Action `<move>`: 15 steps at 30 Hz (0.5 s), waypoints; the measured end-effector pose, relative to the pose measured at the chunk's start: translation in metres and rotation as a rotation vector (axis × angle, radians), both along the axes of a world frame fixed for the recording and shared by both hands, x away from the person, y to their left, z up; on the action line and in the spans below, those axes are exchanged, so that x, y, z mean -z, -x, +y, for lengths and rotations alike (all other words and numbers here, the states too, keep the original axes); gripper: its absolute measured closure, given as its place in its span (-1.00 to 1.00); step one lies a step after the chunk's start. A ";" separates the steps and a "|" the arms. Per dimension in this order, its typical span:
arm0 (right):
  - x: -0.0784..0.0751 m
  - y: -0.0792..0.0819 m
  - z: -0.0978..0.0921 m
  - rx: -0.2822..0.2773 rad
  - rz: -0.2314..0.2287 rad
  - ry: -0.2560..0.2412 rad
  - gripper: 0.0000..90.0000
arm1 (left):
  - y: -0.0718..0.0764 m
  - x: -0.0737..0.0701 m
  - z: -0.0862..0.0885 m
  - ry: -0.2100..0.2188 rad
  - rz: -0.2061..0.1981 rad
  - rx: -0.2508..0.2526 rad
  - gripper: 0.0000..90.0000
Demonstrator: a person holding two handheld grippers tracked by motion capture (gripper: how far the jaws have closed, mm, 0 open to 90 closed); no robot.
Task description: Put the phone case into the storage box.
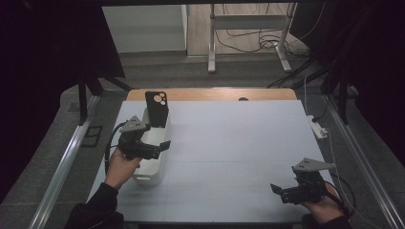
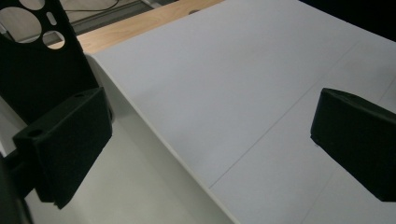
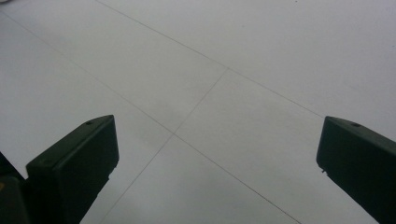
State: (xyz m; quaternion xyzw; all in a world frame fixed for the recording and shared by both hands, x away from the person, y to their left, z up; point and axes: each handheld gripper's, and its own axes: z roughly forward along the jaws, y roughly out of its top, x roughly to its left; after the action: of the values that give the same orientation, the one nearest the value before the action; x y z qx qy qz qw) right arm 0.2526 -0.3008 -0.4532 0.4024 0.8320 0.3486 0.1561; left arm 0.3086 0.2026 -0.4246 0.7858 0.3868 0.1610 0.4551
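Hovering over the white bin at the left side of the table, the left hand-held gripper has its jaws spread wide with nothing between them; in the left gripper view one jaw hangs over the bin's inside and the other over the bare table surface beyond the rim. A black phone case stands upright at the far end of the bin, leaning on its wall, camera cut-outs at the top. The right hand-held gripper sits at the near right of the table, well apart from the bin, jaws likewise wide open over bare grey surface.
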 end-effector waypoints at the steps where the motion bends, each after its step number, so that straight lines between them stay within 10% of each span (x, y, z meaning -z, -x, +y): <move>1: 0.000 0.000 0.000 0.001 -0.001 0.000 -1.00 | 0.002 0.000 0.000 -0.003 -0.003 0.000 -1.00; 15: -0.001 0.000 -0.003 0.026 -0.025 -0.006 -1.00 | 0.022 0.000 0.002 -0.004 0.002 0.005 -1.00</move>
State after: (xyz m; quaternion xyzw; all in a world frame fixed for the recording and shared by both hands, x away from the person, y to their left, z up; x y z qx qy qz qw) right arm 0.2522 -0.3038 -0.4521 0.4093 0.8235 0.3542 0.1700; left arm 0.2868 0.2044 -0.4244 0.7878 0.3848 0.1599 0.4536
